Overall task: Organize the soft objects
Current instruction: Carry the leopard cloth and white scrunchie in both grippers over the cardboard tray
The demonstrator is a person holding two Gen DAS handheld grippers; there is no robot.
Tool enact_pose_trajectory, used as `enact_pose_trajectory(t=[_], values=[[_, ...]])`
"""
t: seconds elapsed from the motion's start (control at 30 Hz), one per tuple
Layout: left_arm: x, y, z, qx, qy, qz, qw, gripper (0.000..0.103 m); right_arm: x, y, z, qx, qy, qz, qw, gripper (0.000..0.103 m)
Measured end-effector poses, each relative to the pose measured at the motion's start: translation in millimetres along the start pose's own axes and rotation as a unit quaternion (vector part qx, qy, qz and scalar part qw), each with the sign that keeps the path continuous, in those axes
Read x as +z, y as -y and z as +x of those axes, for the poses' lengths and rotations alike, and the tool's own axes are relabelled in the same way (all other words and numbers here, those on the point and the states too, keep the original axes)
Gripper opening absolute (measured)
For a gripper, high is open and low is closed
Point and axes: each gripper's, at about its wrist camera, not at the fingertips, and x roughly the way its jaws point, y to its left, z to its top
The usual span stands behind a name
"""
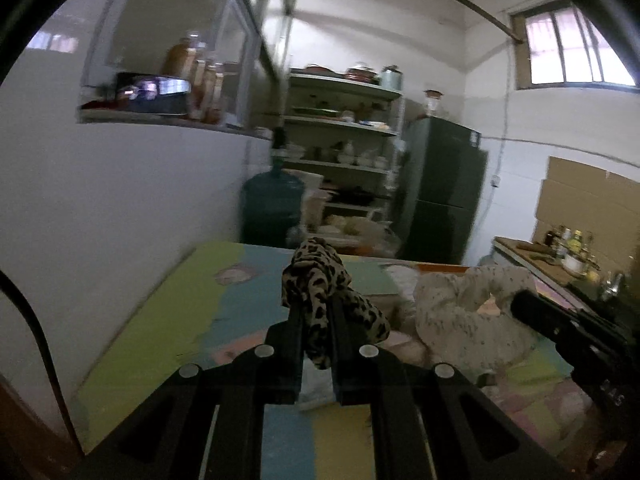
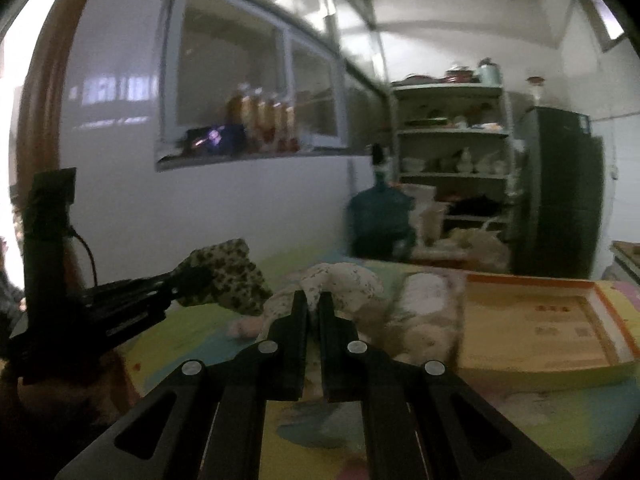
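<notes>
Left gripper (image 1: 316,312) clamps a leopard-print cloth (image 1: 320,280), jaws nearly together with the fabric bunched between the fingers and spilling up past the tips and down behind them. Cloth hangs clear above the pastel patchwork table cover (image 1: 160,320). Right gripper (image 2: 314,300) is pinched narrow on a white speckled cloth (image 2: 348,280); fabric edge sits between the fingertips, rest of it heaped just ahead and to the right on the table cover. In the right wrist view the left gripper comes in from the left, leopard cloth dangling at its tip. In the left wrist view the right gripper's black body enters from the right edge, touching the speckled heap. Right of the right gripper, a shallow cardboard box (image 2: 540,332) with orange rim lies on the table. Further ahead: blue water jug (image 1: 272,208), white shelf rack (image 1: 344,140) with dishes, dark green fridge (image 1: 444,192). Both views motion-blurred.
</notes>
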Motion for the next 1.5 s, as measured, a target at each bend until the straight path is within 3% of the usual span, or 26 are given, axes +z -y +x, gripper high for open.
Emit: enact_pose_trajectory(t=[0.37,0.63,1.0,1.27,1.5], values=[[26,88,48,-0.111,-0.016,0.012,0.9937,0.011,6,86,-38,-0.101,0.042,0.032,0.994,0.005],[36,145,91,-0.16,-0.042,0.013,0.9861,0.011,7,150,-63,-0.162,0.054,0.032,0.985,0.005],[35,211,143,-0.18,-0.076,0.006,0.9808,0.011,1,239,-63,-0.203,0.048,0.076,0.975,0.005],[18,229,199,-0.154,-0.126,-0.014,0.9798,0.011,-13,281,-36,-0.206,0.025,0.108,0.972,0.005],[-6,239,242,-0.137,-0.187,-0.022,0.9725,0.011,-21,307,-5,-0.189,-0.023,0.137,0.972,0.007]])
